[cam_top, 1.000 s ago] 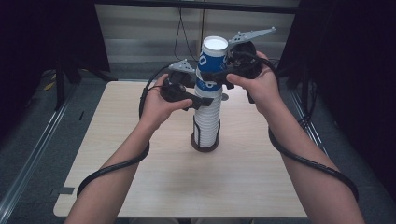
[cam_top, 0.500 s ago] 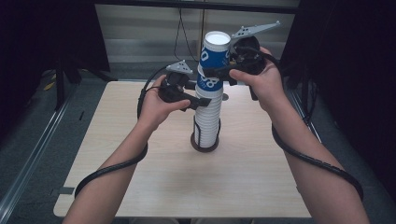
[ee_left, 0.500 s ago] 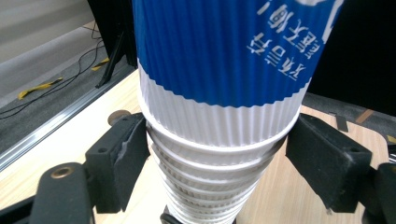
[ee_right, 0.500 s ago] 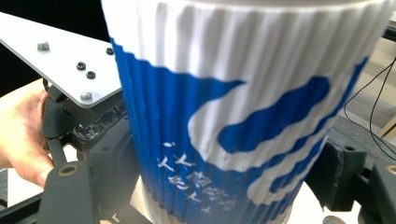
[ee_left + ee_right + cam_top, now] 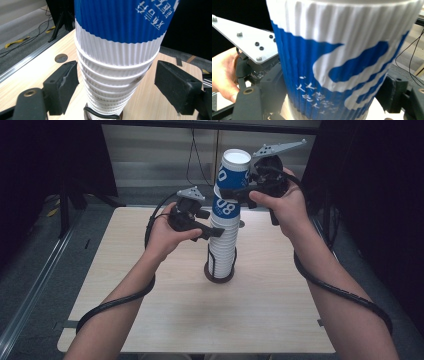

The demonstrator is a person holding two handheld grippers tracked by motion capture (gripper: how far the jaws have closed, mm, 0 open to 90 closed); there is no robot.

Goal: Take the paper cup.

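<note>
The bench [image 5: 150, 310] was a pale wood-grain board, squarish, with rounded corners; a dark round base [image 5: 219, 272] sat on it just above its centre, and from that base rose the stack of ribbed paper cups [image 5: 223, 240]; a small round hole [image 5: 241, 224] showed in the board at about one o'clock from the base.

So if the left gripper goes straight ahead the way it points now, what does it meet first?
Most likely the stack of paper cups. The left gripper points at its white ribbed part, which already stands between the open jaws, apparently untouched.
</note>
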